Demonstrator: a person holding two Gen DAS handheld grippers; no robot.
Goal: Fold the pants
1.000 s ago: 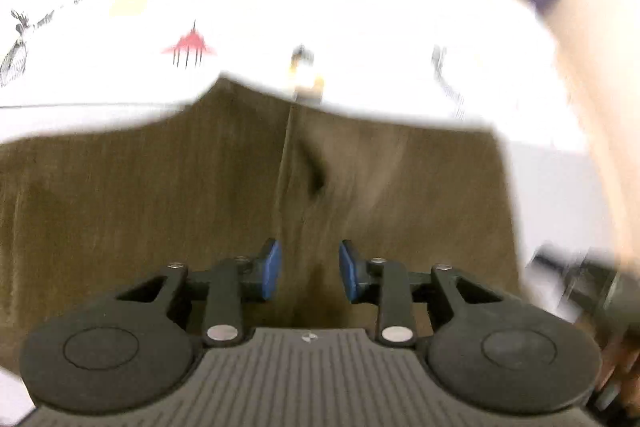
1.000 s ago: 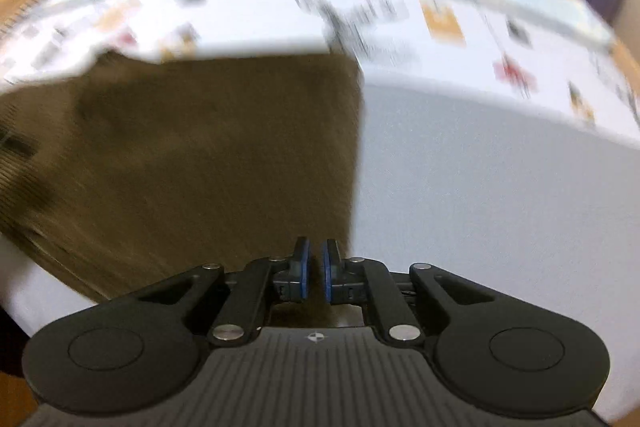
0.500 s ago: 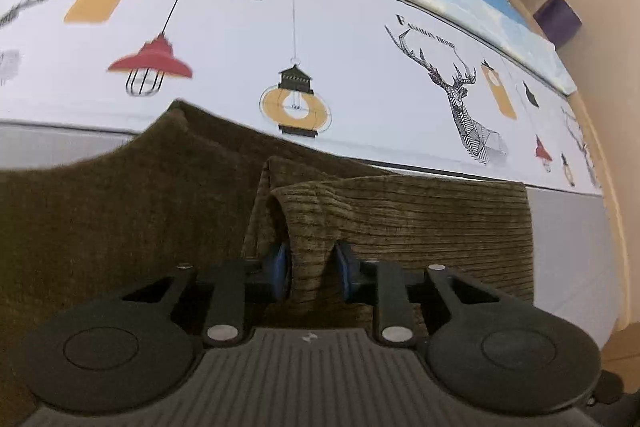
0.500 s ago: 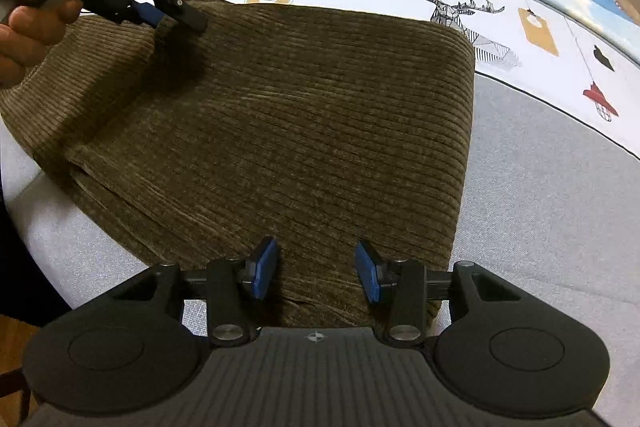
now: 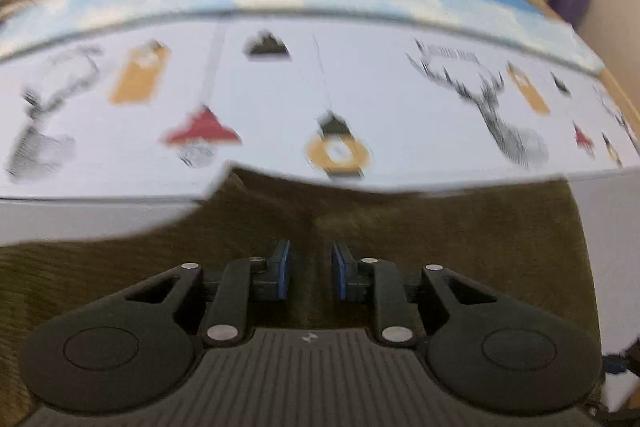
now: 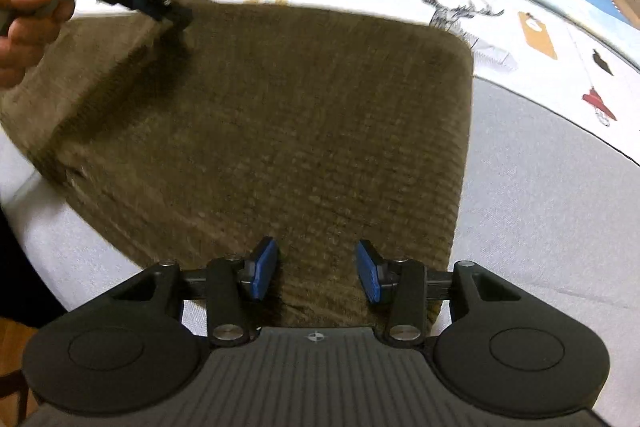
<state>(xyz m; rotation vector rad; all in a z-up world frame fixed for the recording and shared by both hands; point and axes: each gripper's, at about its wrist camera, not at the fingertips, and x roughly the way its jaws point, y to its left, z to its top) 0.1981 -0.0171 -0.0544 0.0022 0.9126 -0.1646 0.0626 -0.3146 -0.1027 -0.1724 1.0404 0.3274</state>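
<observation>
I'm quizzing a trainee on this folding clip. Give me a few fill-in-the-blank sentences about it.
The pants are ____ corduroy.
The right tool has its jaws ____ over the near hem.
The left tool is at the pants' far ____ corner.
The sheet shows lamps and a ____.

Missing: brown; open; left; deer

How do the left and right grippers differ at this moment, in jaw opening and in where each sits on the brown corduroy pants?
The right gripper has its blue pads wide apart; the left gripper shows a narrower gap with brown corduroy pants cloth between its pads. The right one sits at the near edge of the folded pants; the left one is at the far left corner, where the cloth is raised. Both are black with blue pads and are over the same pants.
</observation>
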